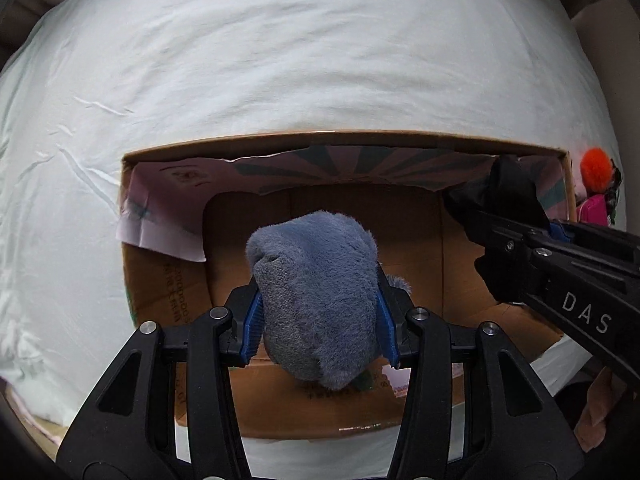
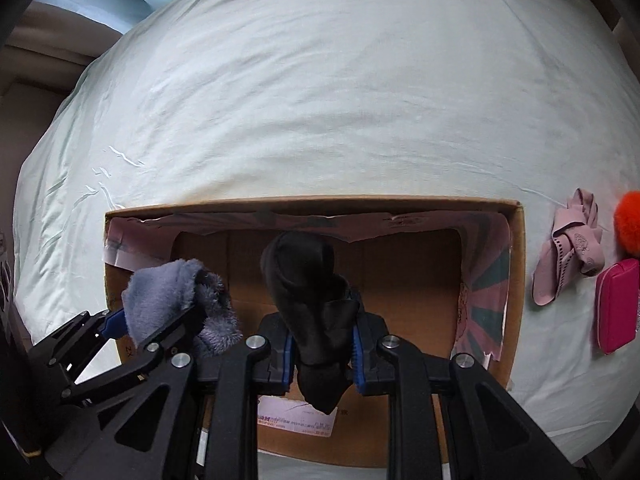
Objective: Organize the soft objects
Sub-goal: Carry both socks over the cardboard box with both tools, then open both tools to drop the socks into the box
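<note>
Fuzzy sock [image 1: 316,292] clenched in left tool [image 1: 318,320], black sock [image 2: 316,320] in right tool [image 2: 322,354], both over box [image 2: 312,203] near bed's [image 2: 320,100] front edge. Risk: fuzz snagging pads, socks landing outside.

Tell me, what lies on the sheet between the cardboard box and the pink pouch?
In the right wrist view, a pale pink cloth item lies on the sheet between the cardboard box and the pink pouch.

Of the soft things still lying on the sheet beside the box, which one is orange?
The round fluffy pompom, at the far right. The pink folded cloth and the magenta pouch beside it are pink tones.
</note>
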